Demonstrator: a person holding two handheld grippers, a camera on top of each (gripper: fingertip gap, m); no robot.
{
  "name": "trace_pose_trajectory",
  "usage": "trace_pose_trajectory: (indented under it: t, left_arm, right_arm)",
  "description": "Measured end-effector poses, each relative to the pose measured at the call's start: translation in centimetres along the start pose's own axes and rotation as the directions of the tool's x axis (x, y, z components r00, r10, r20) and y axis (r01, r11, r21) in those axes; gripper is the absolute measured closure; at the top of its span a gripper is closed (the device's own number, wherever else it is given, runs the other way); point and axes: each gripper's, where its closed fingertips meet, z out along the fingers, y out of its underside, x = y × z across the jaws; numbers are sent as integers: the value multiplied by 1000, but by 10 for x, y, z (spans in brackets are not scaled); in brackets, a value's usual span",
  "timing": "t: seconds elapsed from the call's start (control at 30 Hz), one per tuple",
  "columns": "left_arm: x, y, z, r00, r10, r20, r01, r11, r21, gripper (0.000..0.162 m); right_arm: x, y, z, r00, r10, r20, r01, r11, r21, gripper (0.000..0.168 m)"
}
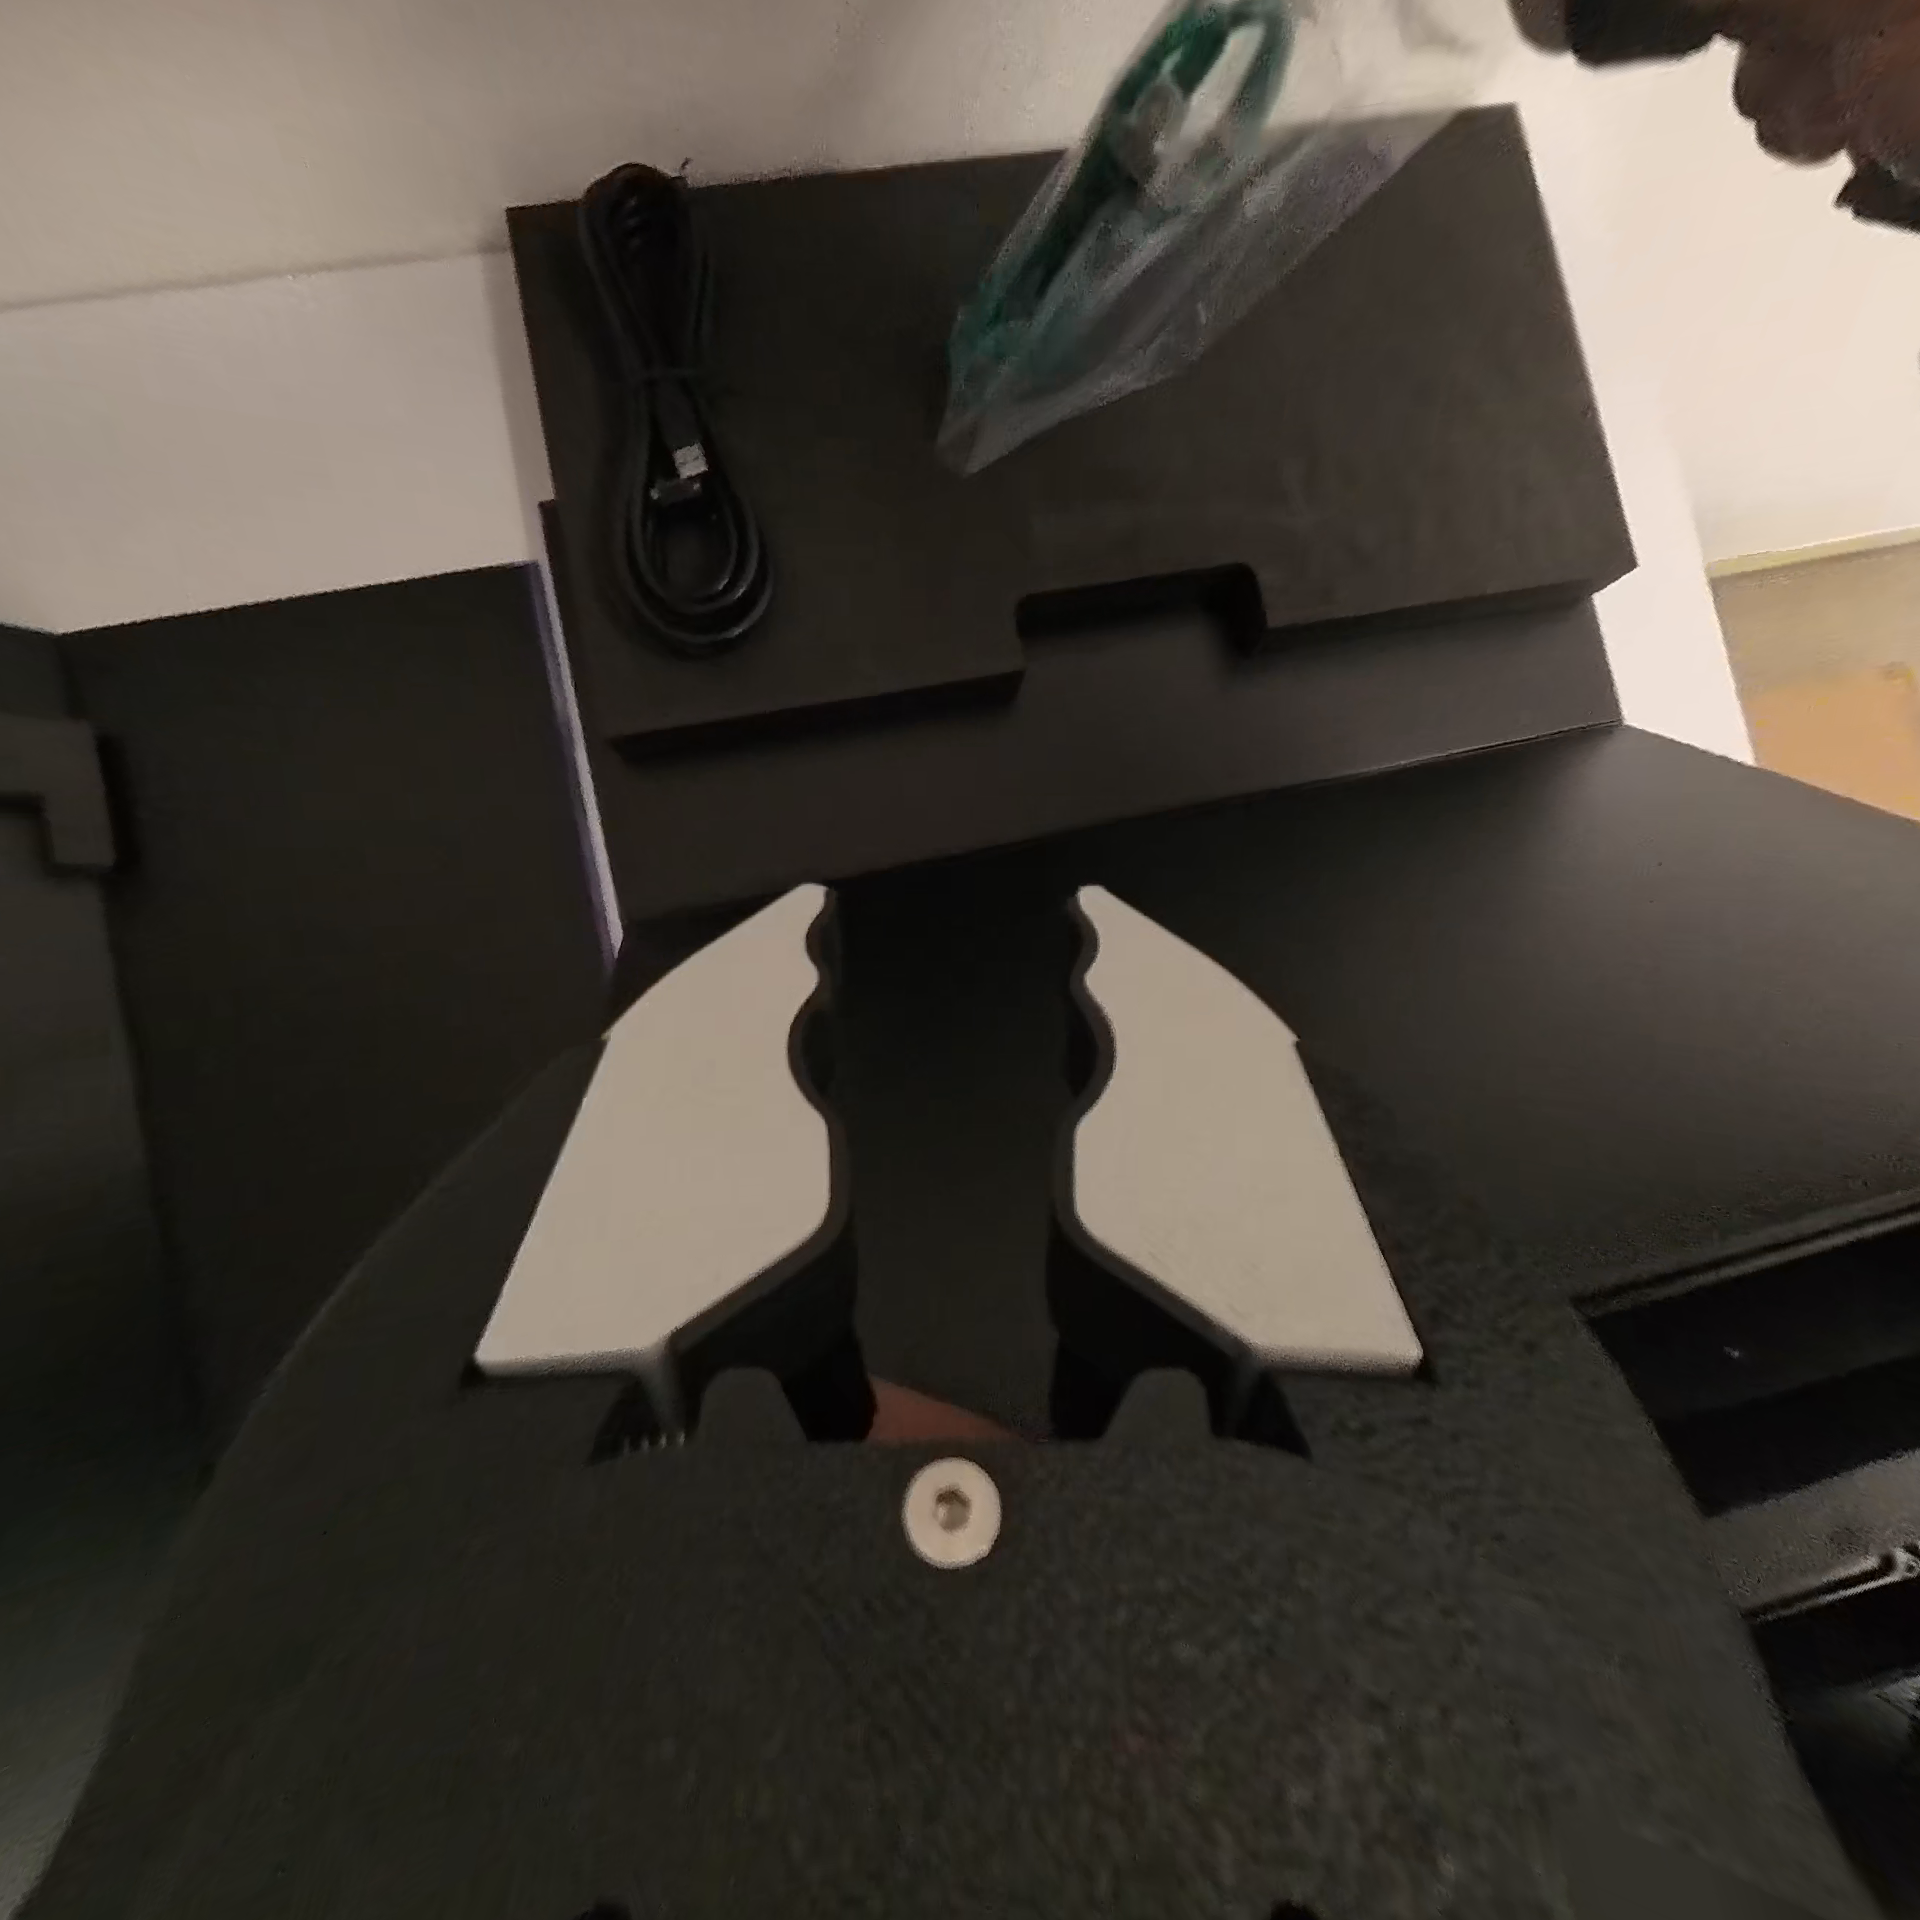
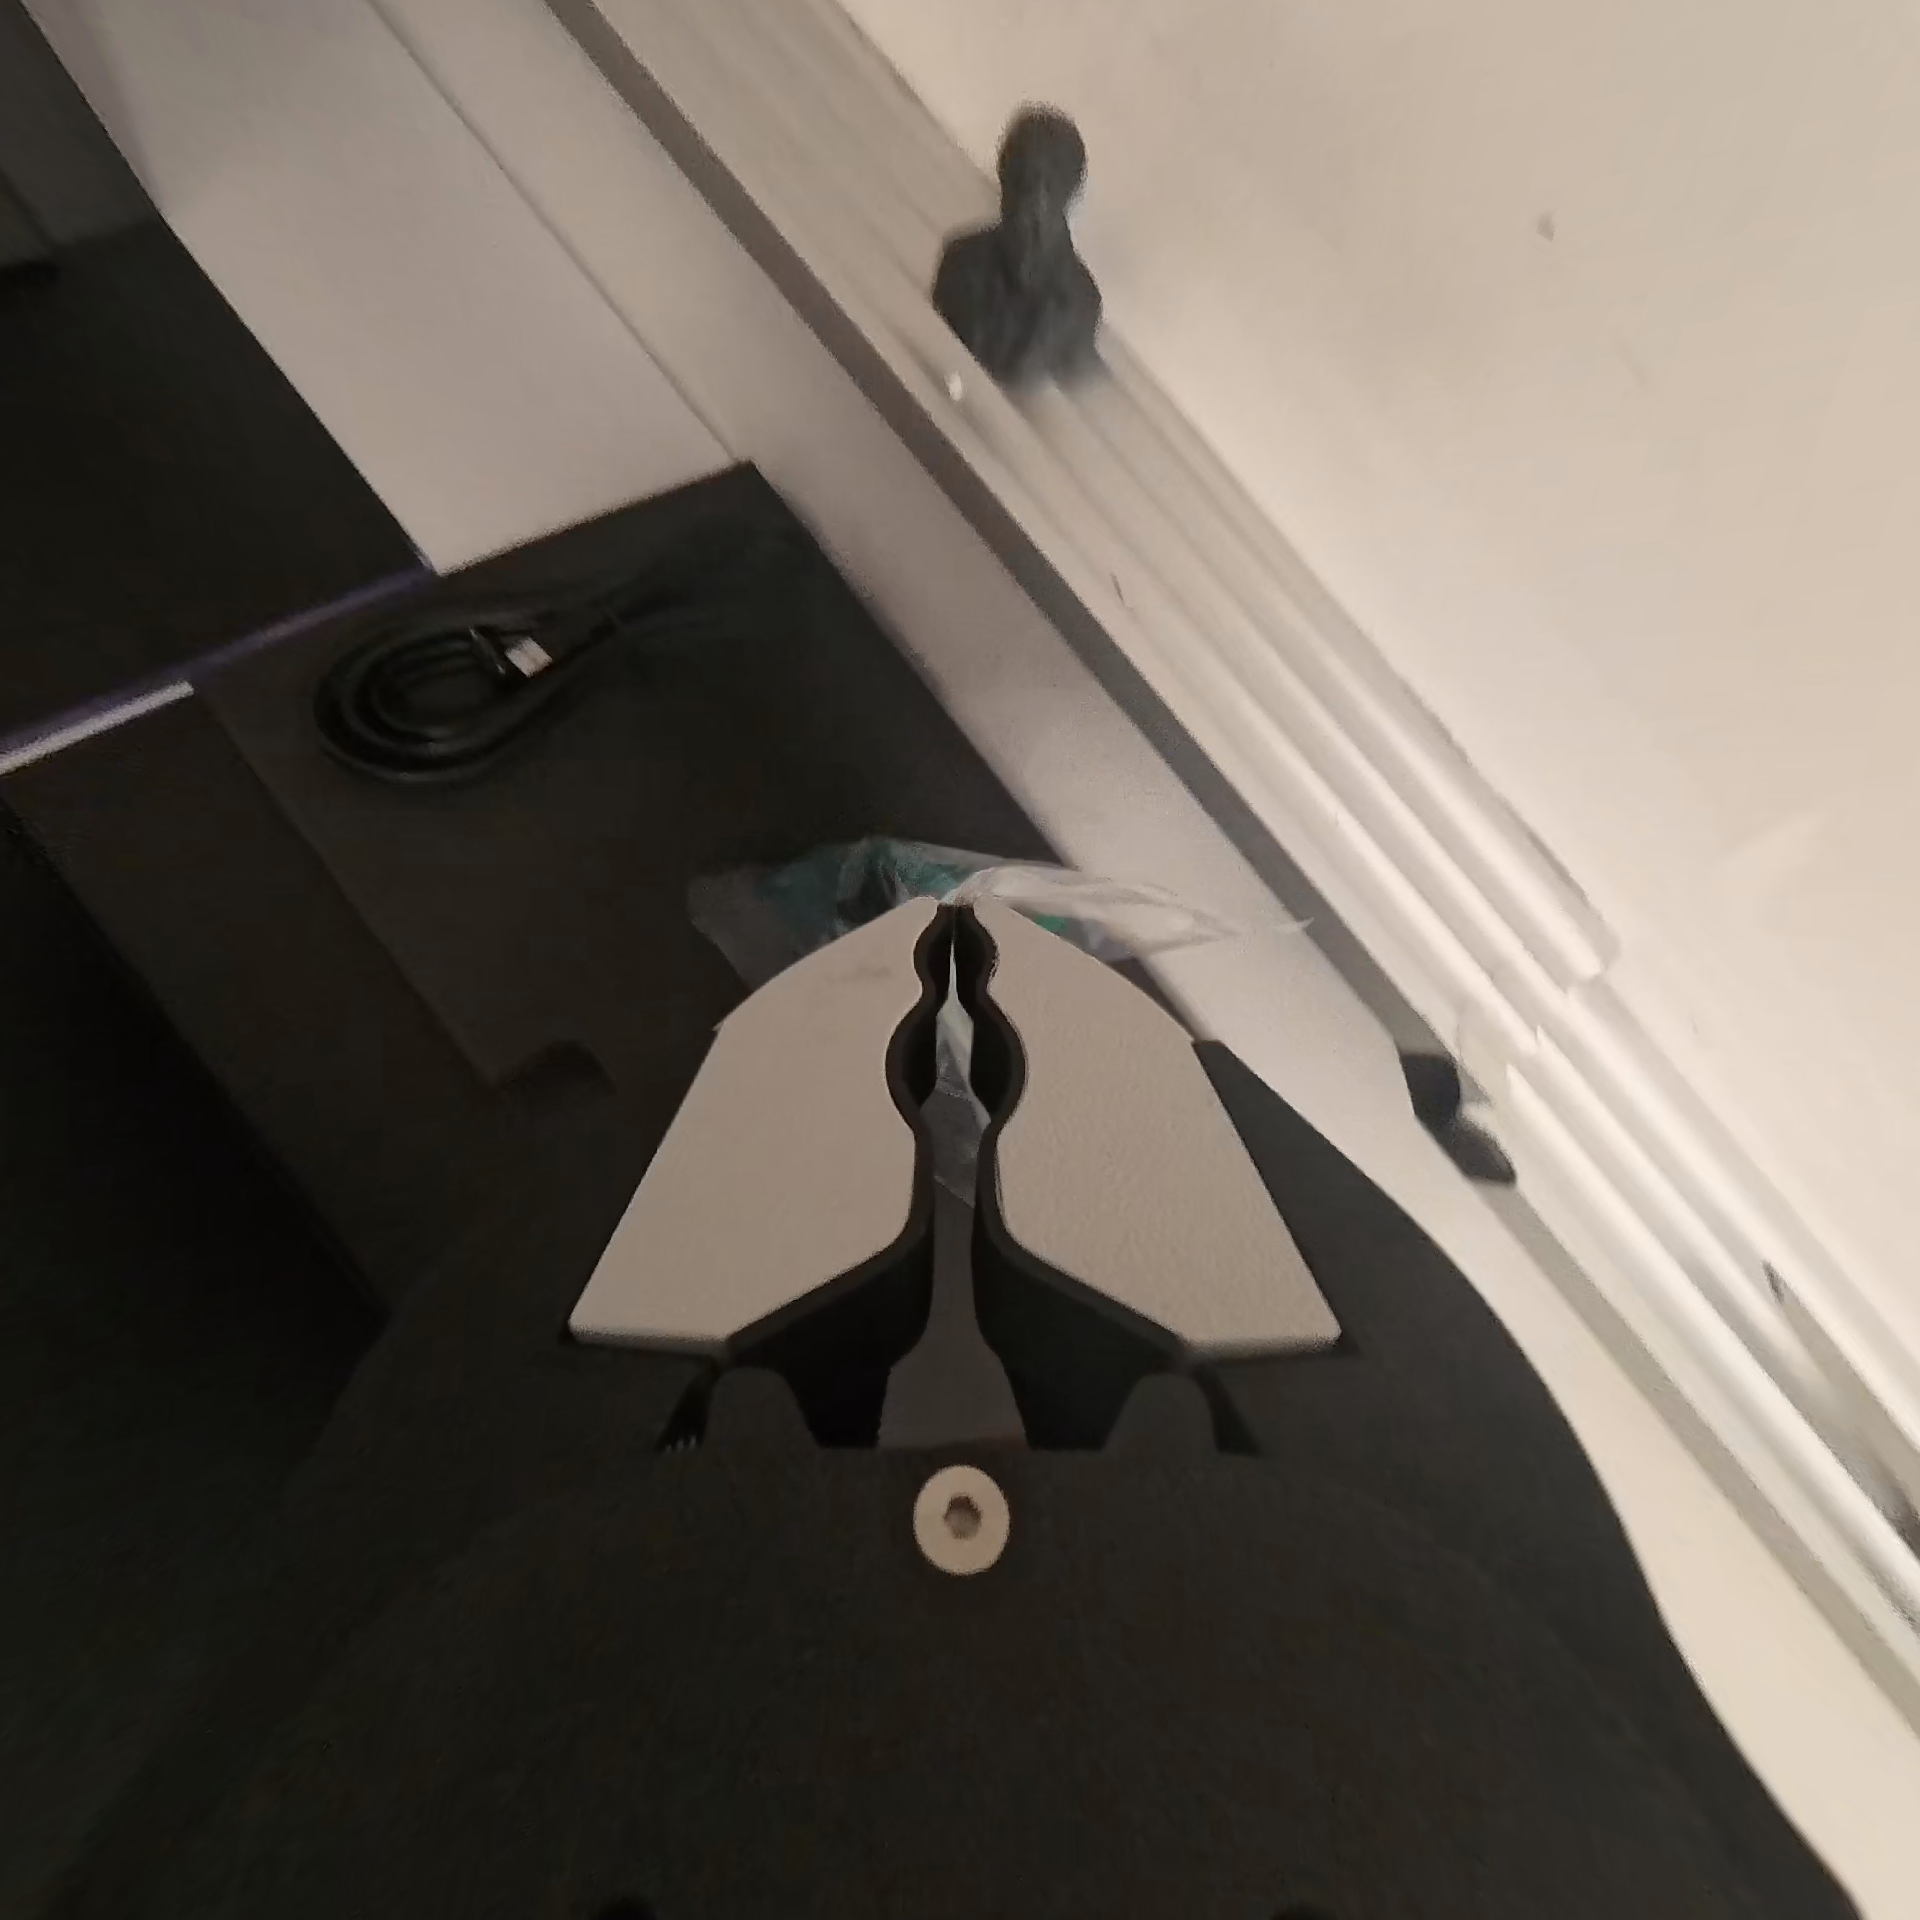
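My right gripper (image 2: 954, 916) is shut on the top edge of a clear plastic bag (image 2: 831, 883) with green parts inside. The bag hangs below its tips, over a black foam insert (image 2: 582, 914). In the left wrist view the same bag (image 1: 1122, 260) hangs blurred above the black foam insert (image 1: 935, 499), which lies on a black box (image 1: 1039, 790). A coiled black cable (image 1: 675, 457) lies on the insert's left side; it also shows in the right wrist view (image 2: 447, 696). My left gripper (image 1: 951, 904) is open and empty, just in front of the box's near edge.
Another black foam piece (image 1: 62, 790) sits at the left and a black box lid or panel (image 1: 1455, 1039) at the right. A white wall with a ribbed white rail (image 2: 1299, 727) and black knobs (image 2: 1023, 270) runs behind the box. My hands' fingertips stand some 25 centimetres from each other. My right gripper is the nearer one to the black foam insert (image 1: 935, 499): about 20 centimetres, against 30 centimetres. Seen from the right wrist view (image 2: 640, 898) as well.
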Motion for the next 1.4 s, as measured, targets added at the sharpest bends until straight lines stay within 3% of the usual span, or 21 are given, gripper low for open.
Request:
trace_pose_trajectory:
  t: [0.23,0.37,0.53,0.57,0.67,0.73,0.87,1.0,1.07,1.17,1.23,1.4]
  left_arm:
    - [30,-49,65,986,149,-80,-149,989,8,122]
    - [56,-80,117,968,150,-199,-135,987,84,124]
    - [62,-84,178,969,170,-179,-163,985,57,132]
    - [61,-79,190,967,187,-171,-183,982,41,131]
    - [59,-67,216,956,258,-139,-259,966,8,135]
    - [54,-64,226,943,319,-97,-321,947,-6,158]
    - [57,-69,241,935,339,-108,-340,940,3,162]
    - [72,-68,263,954,242,-176,-251,967,-32,162]
    - [72,-64,277,964,212,-163,-226,972,-71,162]
    - [70,-65,296,972,192,-137,-205,975,-87,162]
    - [65,-67,304,978,180,-104,-190,977,-101,162]
    - [37,-74,319,990,133,-38,-136,984,-112,162]
  right_arm:
    - [21,84,-6,995,94,21,-91,990,-109,168]
    - [25,126,2,992,123,40,-116,983,-144,168]
    - [27,168,20,993,96,65,-84,981,-173,165]
    - [27,175,22,993,92,69,-77,979,-187,160]
    - [28,187,20,992,85,95,-65,978,-196,109]
    - [30,188,12,990,90,110,-70,982,-174,83]
    - [30,196,10,987,81,140,-56,983,-173,96]
    - [33,204,30,988,76,133,-48,978,-201,100]
    - [36,206,44,987,91,129,-64,978,-199,119]
    - [33,199,63,979,129,159,-100,979,-180,133]
    - [25,192,74,975,113,192,-82,983,-165,158]
    - [16,172,101,987,56,149,-39,993,-114,165]
